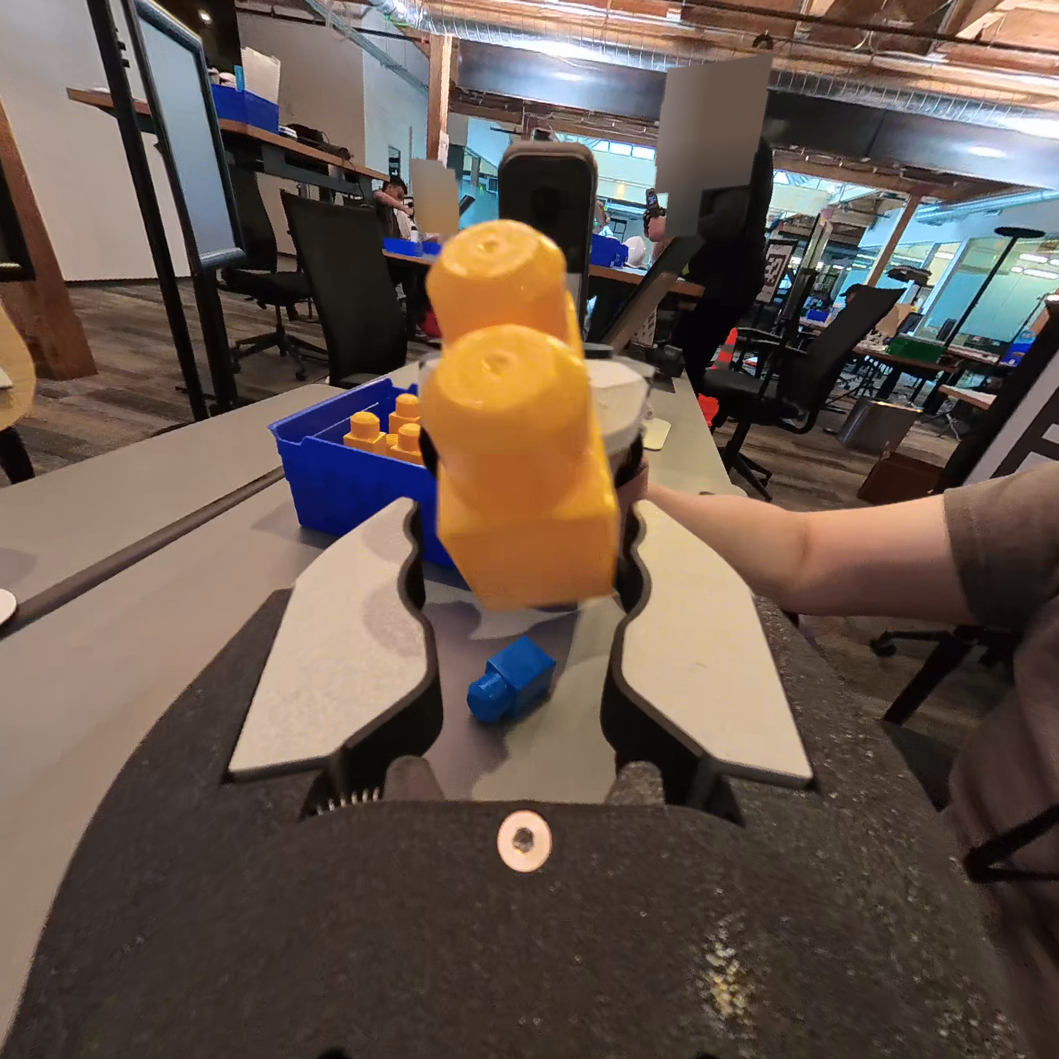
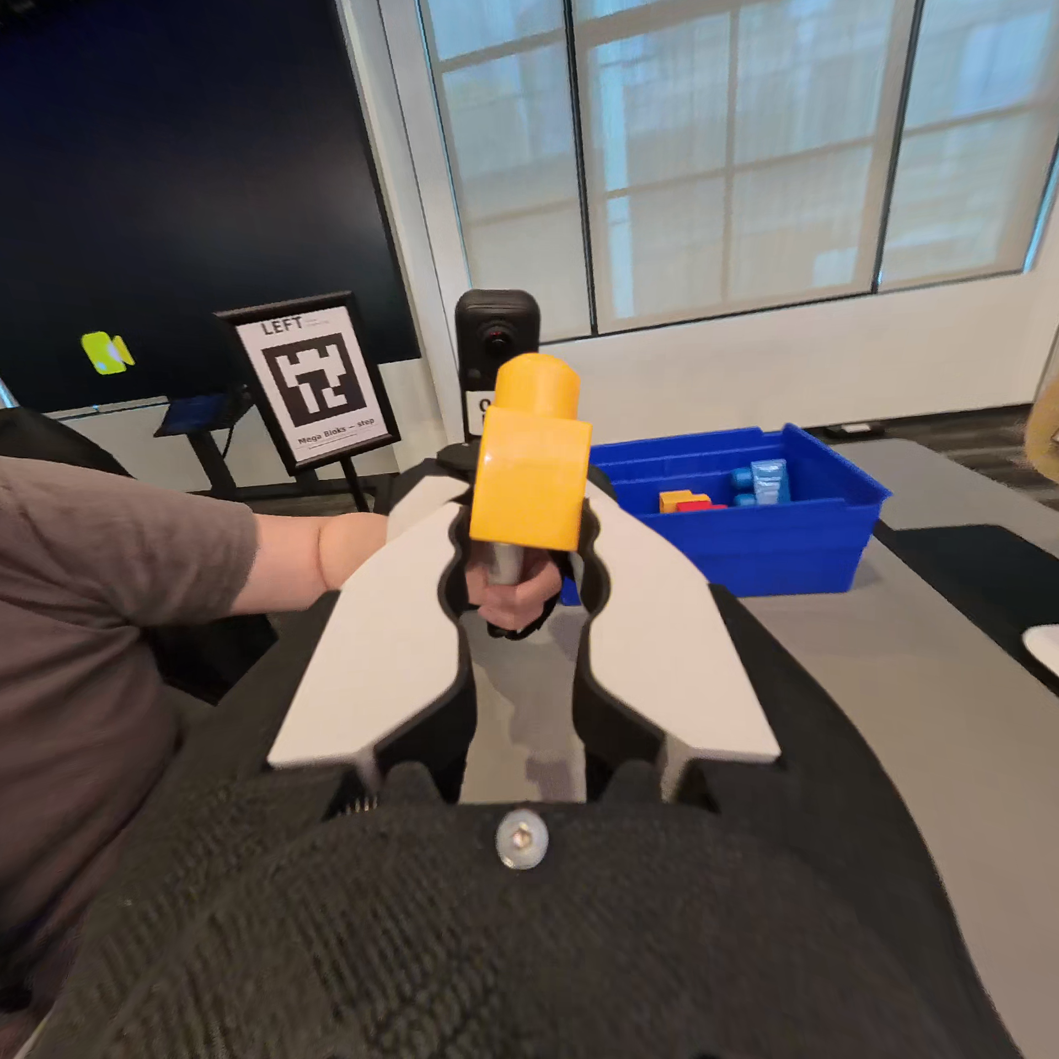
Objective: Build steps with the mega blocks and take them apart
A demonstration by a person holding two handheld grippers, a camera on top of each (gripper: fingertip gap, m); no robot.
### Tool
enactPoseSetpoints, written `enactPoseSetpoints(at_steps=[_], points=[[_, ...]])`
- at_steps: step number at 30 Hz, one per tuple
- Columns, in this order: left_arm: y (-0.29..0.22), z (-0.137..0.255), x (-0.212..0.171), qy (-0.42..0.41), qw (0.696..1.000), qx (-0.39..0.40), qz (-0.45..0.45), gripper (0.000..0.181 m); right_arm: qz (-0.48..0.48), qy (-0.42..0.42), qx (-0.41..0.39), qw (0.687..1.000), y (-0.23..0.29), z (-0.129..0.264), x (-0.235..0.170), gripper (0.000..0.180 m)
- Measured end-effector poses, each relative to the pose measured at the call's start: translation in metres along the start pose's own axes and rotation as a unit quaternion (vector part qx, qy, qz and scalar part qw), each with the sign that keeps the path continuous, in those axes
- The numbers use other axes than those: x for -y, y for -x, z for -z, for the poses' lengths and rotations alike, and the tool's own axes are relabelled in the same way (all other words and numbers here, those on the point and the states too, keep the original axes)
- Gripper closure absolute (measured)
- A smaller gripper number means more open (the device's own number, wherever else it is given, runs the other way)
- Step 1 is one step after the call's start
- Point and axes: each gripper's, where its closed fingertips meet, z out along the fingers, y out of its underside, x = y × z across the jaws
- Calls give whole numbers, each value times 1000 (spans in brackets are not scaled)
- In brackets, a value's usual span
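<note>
An orange two-stud block (image 1: 527, 493) is held up over the grey table (image 1: 143, 573), studs up and slightly tilted. My right gripper (image 2: 524, 510) is shut on it (image 2: 530, 487). In the left wrist view the right gripper's fingertips (image 1: 622, 395) show behind the block at its far end. My left gripper (image 1: 524, 533) is open, its fingers standing wider than the block's near end, with a small gap on the left side. A blue one-stud block (image 1: 512, 680) lies on its side on the table below the left gripper.
A blue bin (image 1: 344, 487) with orange blocks (image 1: 389, 435) sits behind the right gripper. Another blue bin (image 2: 745, 550) with blue, orange and red blocks sits behind the left gripper. A framed sign on a stand (image 2: 315, 384), office chairs (image 1: 344, 286) and the person's arm (image 1: 802, 550) are nearby. The grippers are tip to tip, or close to it.
</note>
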Motion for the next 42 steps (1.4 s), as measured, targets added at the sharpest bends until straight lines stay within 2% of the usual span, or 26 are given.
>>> enactPoseSetpoints(at_steps=[3,11,17,22,24,29,36,42], points=[[-6,1,9,-29,999,-15,-14,131,21,1,5,1000,7,-8,-5,143],[-12,-1,3,-16,999,-22,-32,134,72,38,13,997,13,-3,-9,142],[-10,-1,-9,22,999,-22,-25,136,63,0,-19,998,9,18,21,140],[-15,-9,-24,64,996,-26,-48,136,10,91,2,996,9,8,-8,130],[-12,-8,-22,55,998,-22,-38,138,14,96,17,995,13,6,-13,144],[-5,-3,-7,5,1000,-6,5,139,31,80,-5,996,9,2,-11,144],[1,1,-8,10,1000,13,23,140,-9,64,-11,998,3,-1,-12,144],[2,2,-7,-13,994,-15,103,140,-36,50,-8,998,0,-1,-11,142]])
